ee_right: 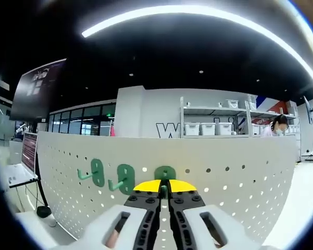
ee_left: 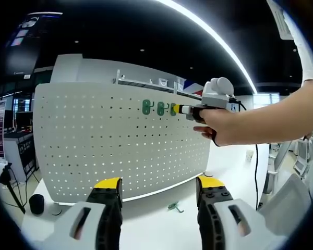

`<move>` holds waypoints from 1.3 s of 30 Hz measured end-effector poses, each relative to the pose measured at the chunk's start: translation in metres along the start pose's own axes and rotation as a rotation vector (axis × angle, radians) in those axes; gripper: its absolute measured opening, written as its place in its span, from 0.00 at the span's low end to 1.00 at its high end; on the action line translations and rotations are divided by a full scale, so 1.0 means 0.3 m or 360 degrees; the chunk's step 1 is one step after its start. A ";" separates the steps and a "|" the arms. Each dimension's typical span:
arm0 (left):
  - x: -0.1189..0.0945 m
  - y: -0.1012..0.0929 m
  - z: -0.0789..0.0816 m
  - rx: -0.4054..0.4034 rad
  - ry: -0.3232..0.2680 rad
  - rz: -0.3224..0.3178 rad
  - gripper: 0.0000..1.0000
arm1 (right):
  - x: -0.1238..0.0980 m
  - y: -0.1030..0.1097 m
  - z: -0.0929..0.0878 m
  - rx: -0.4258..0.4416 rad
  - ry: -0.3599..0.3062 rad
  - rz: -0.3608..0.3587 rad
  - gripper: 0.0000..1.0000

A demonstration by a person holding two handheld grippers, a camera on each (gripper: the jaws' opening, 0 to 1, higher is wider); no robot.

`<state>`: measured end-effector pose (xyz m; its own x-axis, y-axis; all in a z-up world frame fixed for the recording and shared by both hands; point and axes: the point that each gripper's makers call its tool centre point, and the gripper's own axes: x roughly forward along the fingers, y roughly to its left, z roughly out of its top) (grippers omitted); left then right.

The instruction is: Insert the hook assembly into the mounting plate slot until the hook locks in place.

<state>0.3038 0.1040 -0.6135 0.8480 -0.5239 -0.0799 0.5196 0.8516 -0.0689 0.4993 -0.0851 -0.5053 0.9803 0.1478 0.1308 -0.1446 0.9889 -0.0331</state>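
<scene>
In the left gripper view
Board: a white pegboard (ee_left: 120,140) stands upright on a white table (ee_left: 161,213), right in front of you.
Hooks: three green hooks sit in a row near the board's top edge, the first (ee_left: 146,107) and second (ee_left: 160,109) free, the third (ee_left: 172,109) at the tip of your right gripper (ee_left: 183,110).
Right gripper: it comes in from the right, held in your hand (ee_left: 224,125), its yellow tips up against the third hook.
Left gripper: your left gripper (ee_left: 159,188) rises from the bottom edge with its yellow-tipped jaws spread wide, nothing between them, well short of the board.
Spare hook: one more small green hook (ee_left: 173,207) lies on the table, in line with the gap between your jaws.

In the right gripper view
Right gripper: your own right gripper (ee_right: 164,188) has its jaws pressed together on the third hook (ee_right: 165,173), which is flat against the board (ee_right: 240,177).
Other hooks: the two others, one (ee_right: 124,178) just left of it and another (ee_right: 94,173) farther left, stick out from the board.
Background: shelves with white bins (ee_right: 208,127) stand behind the board.
</scene>
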 end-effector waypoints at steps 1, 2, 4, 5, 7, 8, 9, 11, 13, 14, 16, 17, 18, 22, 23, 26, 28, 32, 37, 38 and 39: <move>0.000 0.001 -0.003 -0.0005 0.0003 0.0001 0.58 | 0.000 -0.002 -0.004 -0.0008 0.0009 -0.0005 0.05; 0.000 0.001 -0.009 -0.0009 0.0011 0.0002 0.58 | -0.002 -0.007 -0.008 -0.0005 0.0012 -0.0003 0.08; 0.000 0.001 -0.012 -0.0005 0.0019 0.0003 0.56 | -0.010 -0.005 -0.019 0.0010 0.0013 0.0016 0.13; 0.000 0.000 -0.011 -0.0004 0.0018 0.0003 0.57 | -0.013 -0.004 -0.024 0.0016 0.0014 0.0025 0.19; -0.001 -0.001 -0.007 -0.0007 0.0010 0.0002 0.57 | -0.029 0.006 -0.028 0.0071 -0.0010 0.0078 0.30; -0.002 0.000 -0.007 -0.0007 0.0009 0.0004 0.58 | -0.038 0.013 -0.026 0.0130 -0.0037 0.0118 0.40; -0.002 0.001 -0.008 -0.0011 0.0013 0.0007 0.58 | -0.045 0.014 -0.023 0.0149 -0.0058 0.0138 0.47; -0.001 0.002 -0.013 -0.0015 0.0016 0.0007 0.58 | -0.064 0.011 -0.028 0.0138 -0.0070 0.0174 0.57; -0.001 0.000 -0.012 -0.0012 0.0016 0.0005 0.58 | -0.075 0.019 -0.022 0.0126 -0.0091 0.0221 0.60; 0.000 -0.002 -0.014 -0.0016 0.0014 0.0002 0.59 | -0.078 0.018 -0.021 0.0123 -0.0096 0.0231 0.62; 0.002 -0.005 -0.014 -0.0014 0.0016 -0.0002 0.59 | -0.078 0.020 -0.021 0.0132 -0.0093 0.0249 0.65; 0.003 -0.008 -0.013 -0.0020 0.0012 -0.0007 0.59 | -0.077 0.028 -0.021 0.0123 -0.0089 0.0269 0.65; 0.005 -0.007 -0.014 -0.0019 0.0011 -0.0006 0.60 | -0.077 0.032 -0.021 0.0118 -0.0086 0.0279 0.65; 0.007 -0.008 -0.006 -0.0017 0.0002 -0.0008 0.60 | -0.077 0.034 -0.021 0.0110 -0.0079 0.0298 0.60; 0.007 -0.007 -0.004 -0.0017 -0.0001 -0.0007 0.60 | -0.077 0.034 -0.023 0.0106 -0.0075 0.0309 0.60; 0.007 -0.006 -0.003 -0.0013 -0.0002 -0.0006 0.60 | -0.086 0.060 -0.006 0.0186 -0.0113 0.0420 0.62; 0.006 -0.005 -0.002 -0.0016 -0.0004 -0.0004 0.60 | -0.098 0.085 -0.006 0.0219 -0.0109 0.0542 0.61; 0.003 -0.001 -0.005 -0.0023 -0.0004 -0.0001 0.60 | -0.128 0.111 -0.001 0.0250 -0.0119 0.0710 0.60; 0.005 -0.002 -0.004 -0.0019 -0.0005 0.0000 0.60 | -0.137 0.113 -0.005 0.0247 -0.0098 0.0734 0.59; 0.006 -0.004 -0.005 -0.0015 -0.0005 -0.0004 0.60 | -0.139 0.113 -0.003 0.0236 -0.0105 0.0735 0.59; 0.006 -0.005 -0.004 -0.0013 -0.0006 -0.0006 0.60 | -0.144 0.116 -0.001 0.0250 -0.0109 0.0755 0.59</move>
<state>0.3045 0.1019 -0.6148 0.8464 -0.5272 -0.0758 0.5221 0.8494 -0.0776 0.4518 -0.0571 -0.5123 0.7915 0.5767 0.2023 -0.5956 0.8021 0.0439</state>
